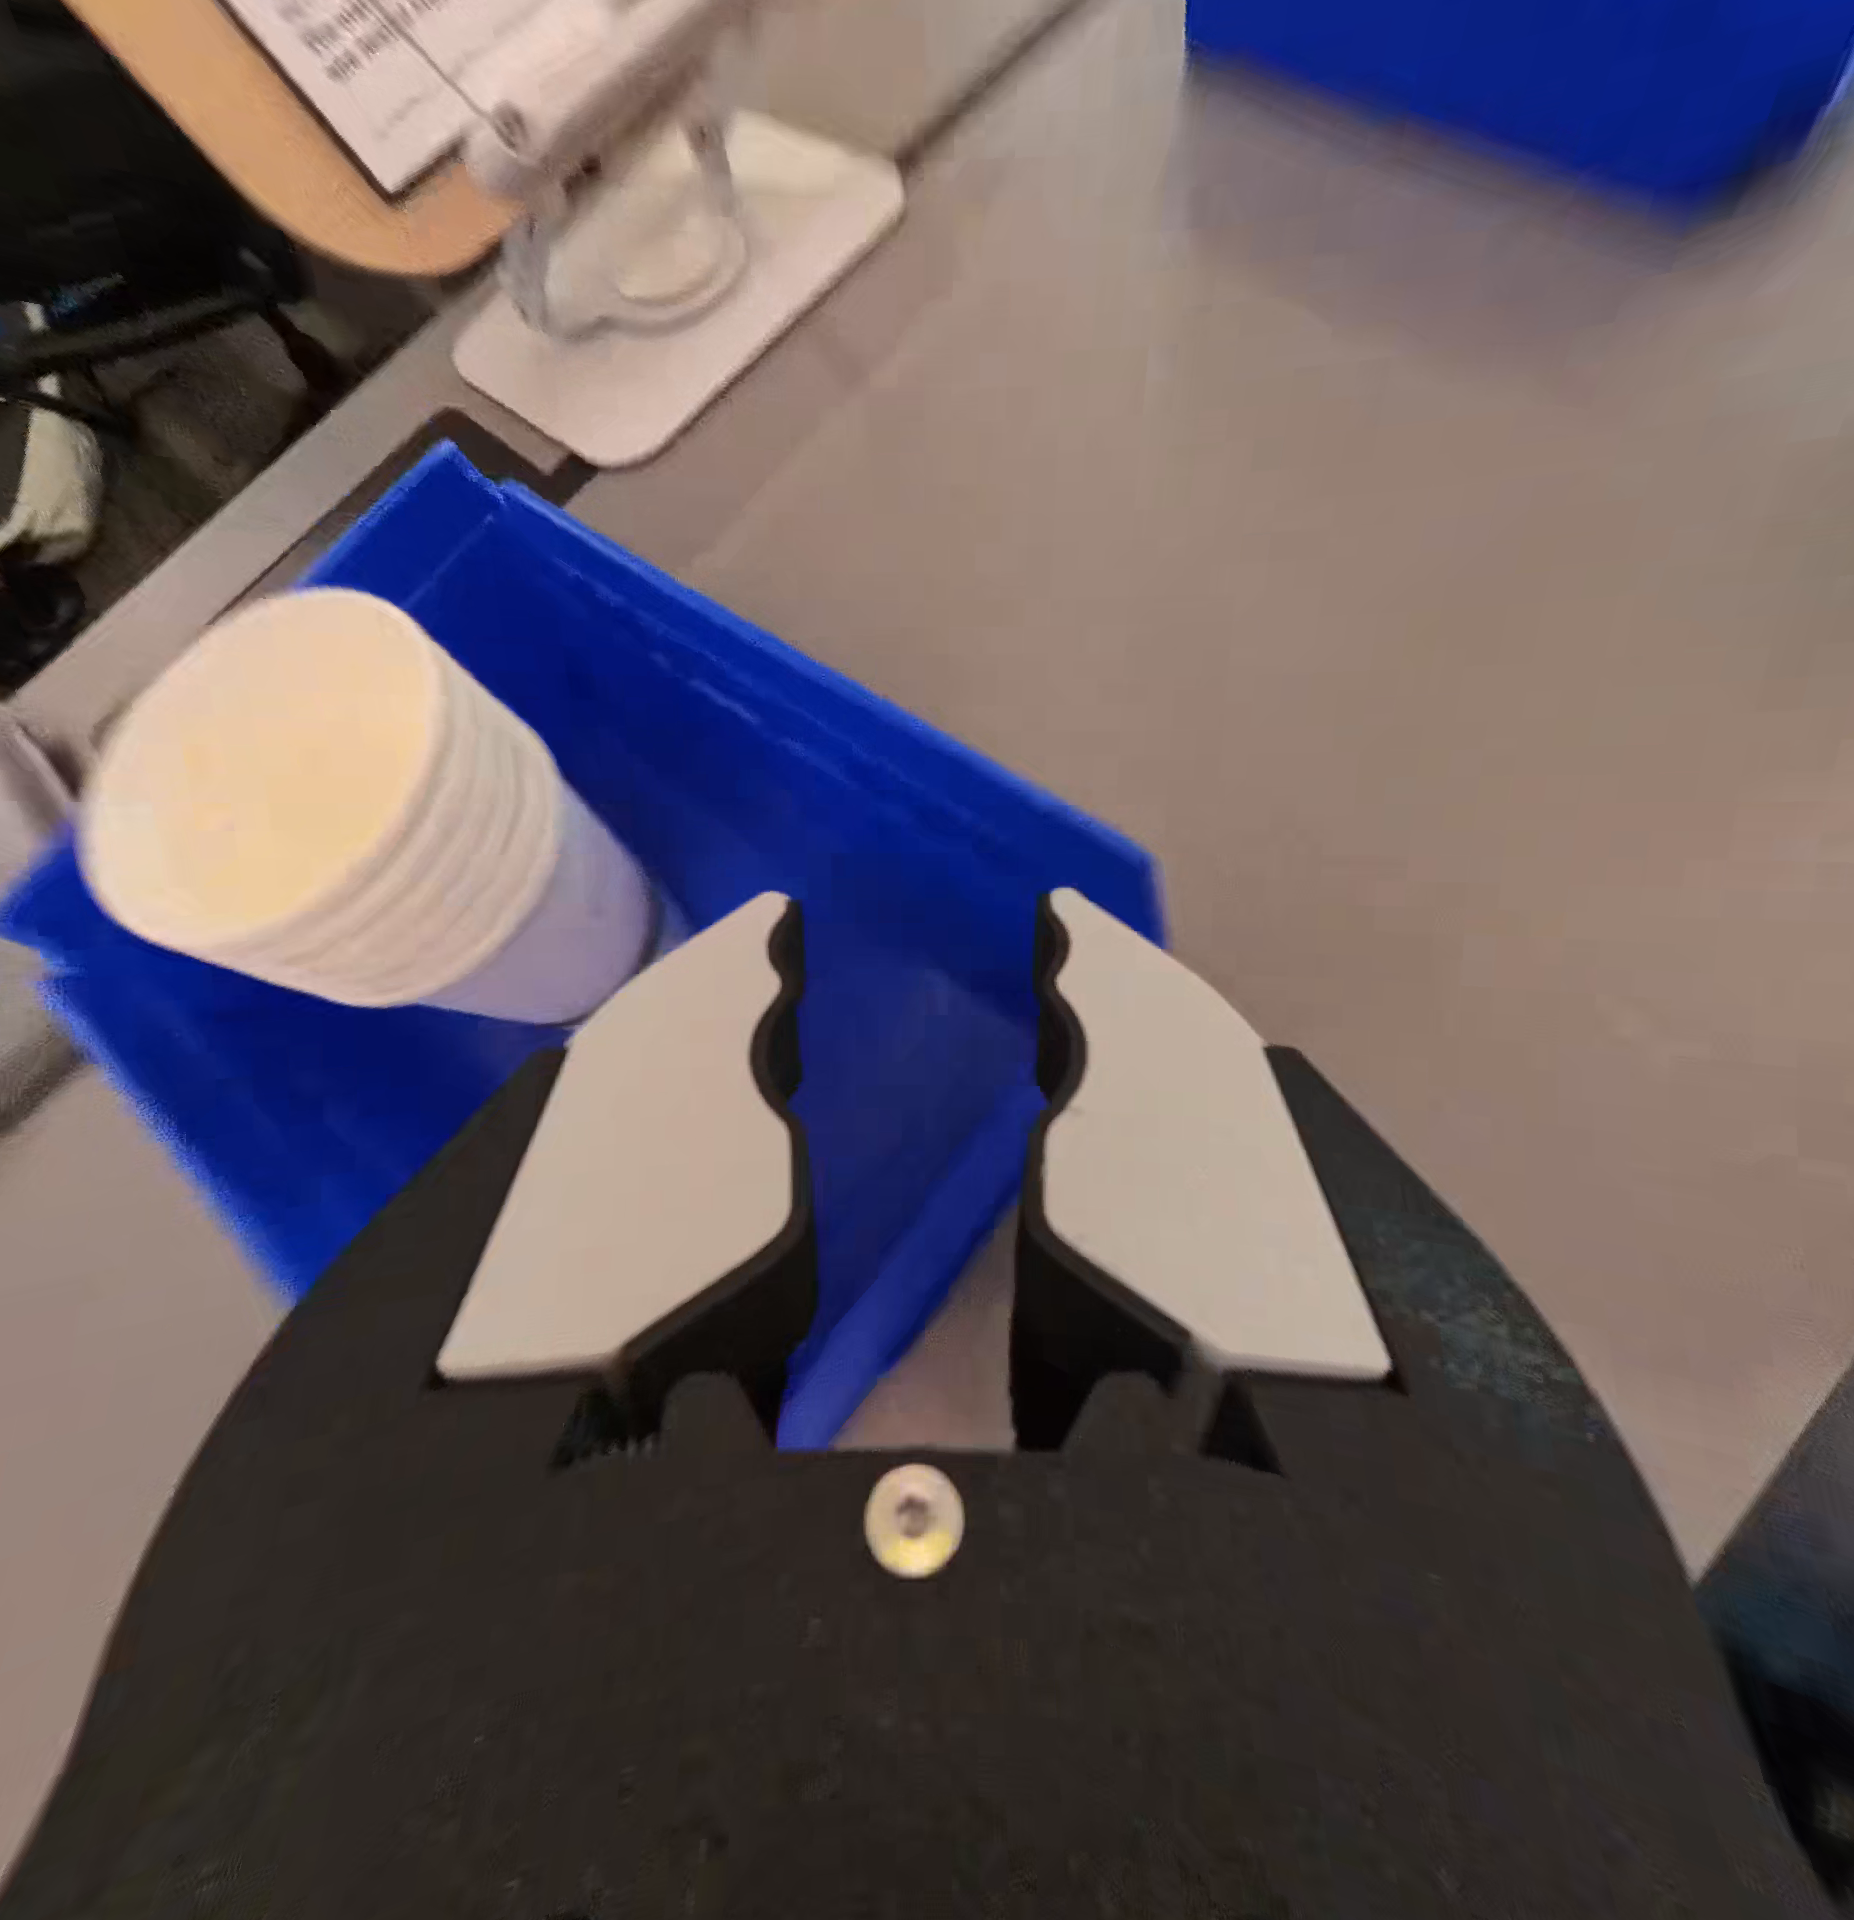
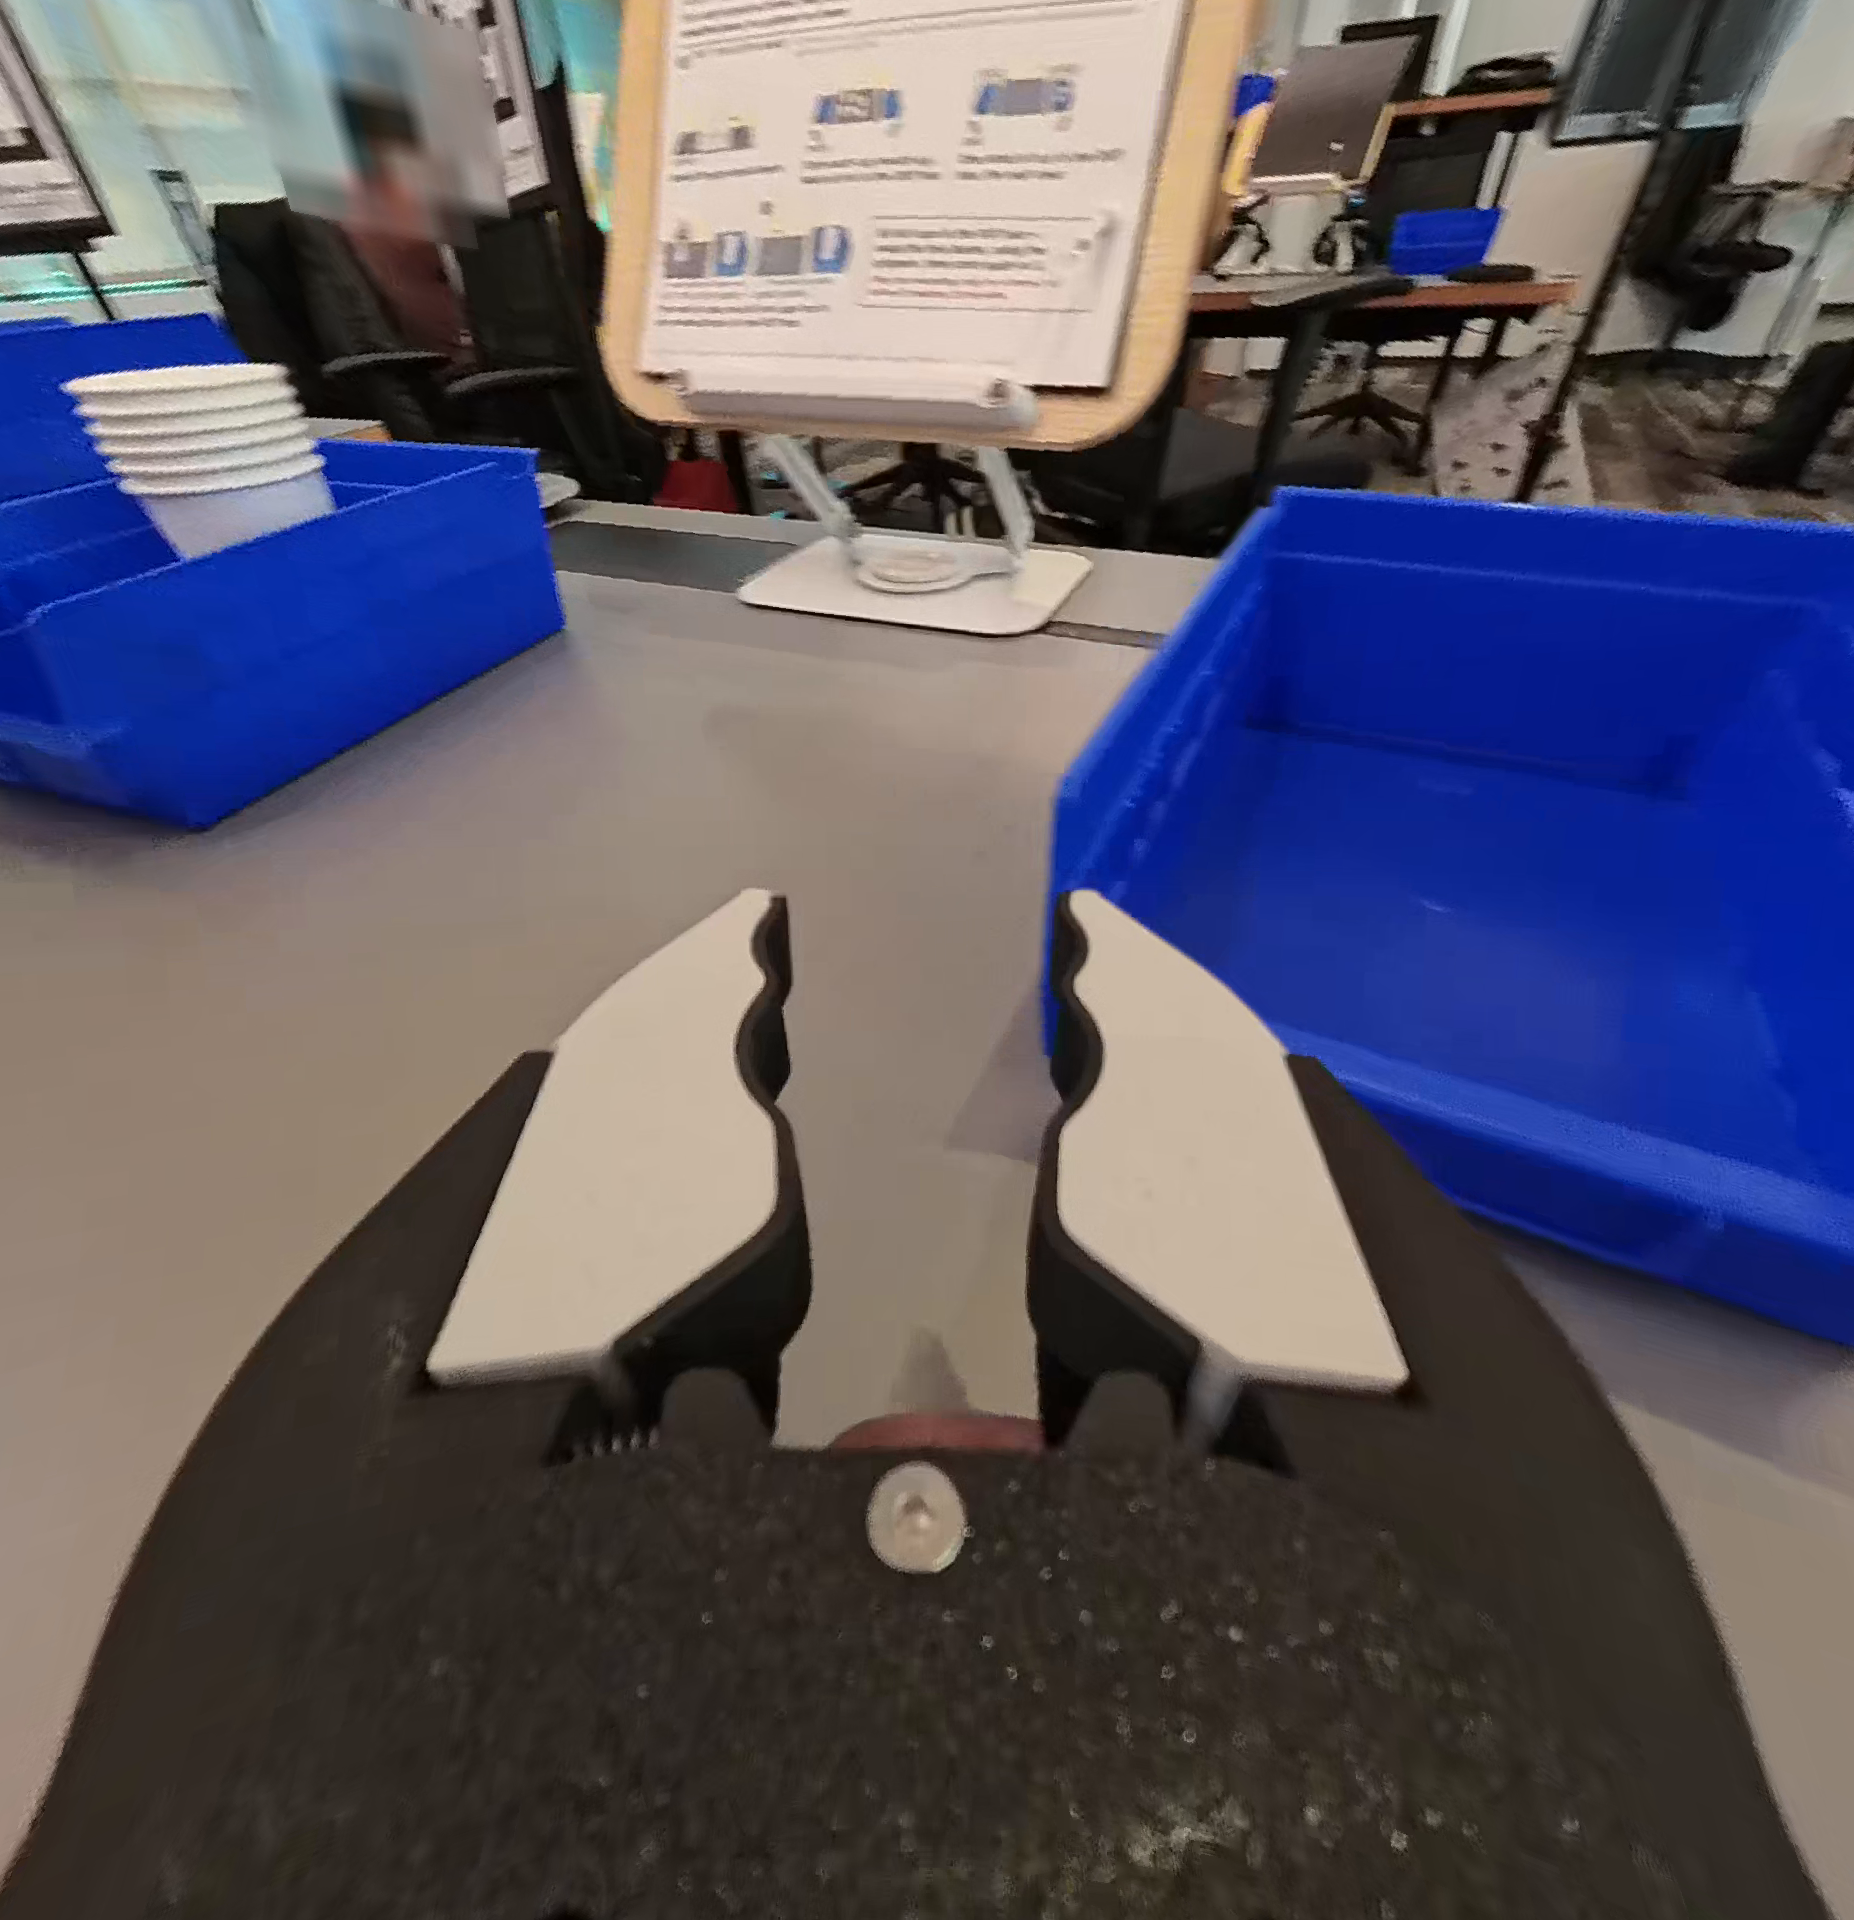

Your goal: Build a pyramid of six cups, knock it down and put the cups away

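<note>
While cup stack point(image 1: 310, 800) sits in blue bin point(image 1: 798, 790), left gripper point(image 1: 915, 925) and right gripper point(image 2: 918, 925) gape, holding nothing

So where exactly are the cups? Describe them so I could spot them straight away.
Start at the grey table and look to its left side, where a long, shallow blue bin sits. The stack of white paper cups stands upright at the bin's far end, nested with ringed rims showing. The deeper blue bin on the right holds nothing, and the stack is the only white thing in either bin.
</note>
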Tool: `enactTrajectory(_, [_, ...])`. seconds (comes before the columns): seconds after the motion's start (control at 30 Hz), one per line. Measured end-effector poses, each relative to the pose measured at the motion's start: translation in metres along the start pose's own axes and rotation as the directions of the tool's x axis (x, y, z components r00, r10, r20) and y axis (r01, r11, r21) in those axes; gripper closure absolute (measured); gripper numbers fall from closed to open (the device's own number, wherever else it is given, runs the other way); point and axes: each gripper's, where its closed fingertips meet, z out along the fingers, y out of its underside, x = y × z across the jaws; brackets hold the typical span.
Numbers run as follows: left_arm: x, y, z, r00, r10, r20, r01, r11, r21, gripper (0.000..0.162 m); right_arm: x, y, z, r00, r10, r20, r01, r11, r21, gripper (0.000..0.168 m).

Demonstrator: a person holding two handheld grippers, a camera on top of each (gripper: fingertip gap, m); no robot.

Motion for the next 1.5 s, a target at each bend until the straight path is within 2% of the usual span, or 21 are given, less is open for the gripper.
enactTrajectory(0.07, [-0.038, -0.009, -0.002, 0.994, 0.103, 0.031, -0.098, 0.987, -0.124, 0.130, -0.018, 0.004, 0.006, 0.998, -0.031, 0.051, 0.032, 0.999, -0.023, 0.121])
enactTrajectory(0.13, [-0.063, -0.017, 0.002, 0.987, 0.159, 0.002, -0.156, 0.967, -0.200, 0.133, -0.036, 0.003, 0.008, 0.995, -0.056, 0.084, 0.058, 0.998, -0.020, 0.121])
enactTrajectory(0.27, [-0.094, -0.010, 0.021, 0.984, 0.165, -0.070, -0.179, 0.922, -0.344, 0.135, -0.069, 0.001, 0.009, 0.983, -0.104, 0.151, 0.106, 0.994, -0.005, 0.122])
enactTrajectory(0.37, [-0.104, -0.001, 0.035, 0.984, 0.146, -0.104, -0.176, 0.902, -0.395, 0.141, -0.080, 0.005, 0.013, 0.975, -0.138, 0.172, 0.142, 0.990, -0.015, 0.123])
enactTrajectory(0.47, [-0.109, 0.001, 0.040, 0.986, 0.109, -0.123, -0.148, 0.913, -0.379, 0.144, -0.081, 0.010, 0.016, 0.974, -0.134, 0.182, 0.141, 0.990, -0.028, 0.123])
enactTrajectory(0.53, [-0.108, -0.002, 0.041, 0.986, 0.075, -0.151, -0.124, 0.930, -0.345, 0.157, -0.079, 0.012, 0.017, 0.975, -0.122, 0.184, 0.131, 0.991, -0.037, 0.124])
enactTrajectory(0.8, [-0.104, -0.004, 0.043, 0.978, 0.032, -0.205, -0.101, 0.936, -0.338, 0.159, -0.070, 0.013, 0.018, 0.981, -0.059, 0.186, 0.069, 0.996, -0.049, 0.126])
enactTrajectory(1.0, [-0.107, -0.023, 0.037, 0.978, 0.036, -0.205, -0.098, 0.947, -0.305, 0.159, -0.073, 0.017, 0.019, 0.979, -0.074, 0.192, 0.088, 0.994, -0.065, 0.127])
enactTrajectory(1.1, [-0.113, -0.042, 0.019, 0.983, 0.054, -0.173, -0.097, 0.964, -0.248, 0.159, -0.078, 0.018, 0.020, 0.976, -0.076, 0.204, 0.091, 0.994, -0.063, 0.127])
enactTrajectory(1.17, [-0.116, -0.067, -0.003, 0.989, 0.048, -0.143, -0.069, 0.986, -0.152, 0.159, -0.087, 0.016, 0.024, 0.969, -0.073, 0.236, 0.088, 0.995, -0.053, 0.127])
enactTrajectory(1.27, [-0.115, -0.113, -0.042, 0.996, -0.003, -0.087, 0.010, 0.997, 0.079, 0.159, -0.112, 0.009, 0.037, 0.925, -0.012, 0.379, 0.026, 0.999, -0.030, 0.123])
enactTrajectory(1.33, [-0.101, -0.144, -0.064, 0.989, -0.071, -0.127, 0.102, 0.962, 0.252, 0.160, -0.127, 0.001, 0.050, 0.876, 0.069, 0.477, -0.060, 0.998, -0.034, 0.115])
enactTrajectory(1.4, [-0.081, -0.167, -0.078, 0.971, -0.120, -0.207, 0.193, 0.904, 0.381, 0.160, -0.142, -0.018, 0.065, 0.785, 0.202, 0.586, -0.210, 0.976, -0.056, 0.104])
enactTrajectory(1.47, [-0.060, -0.182, -0.082, 0.945, -0.157, -0.287, 0.279, 0.844, 0.458, 0.160, -0.159, -0.044, 0.078, 0.646, 0.321, 0.692, -0.360, 0.928, -0.094, 0.085])
enactTrajectory(1.5, [-0.048, -0.189, -0.082, 0.927, -0.166, -0.337, 0.323, 0.813, 0.485, 0.160, -0.166, -0.057, 0.084, 0.585, 0.353, 0.731, -0.409, 0.906, -0.111, 0.080])
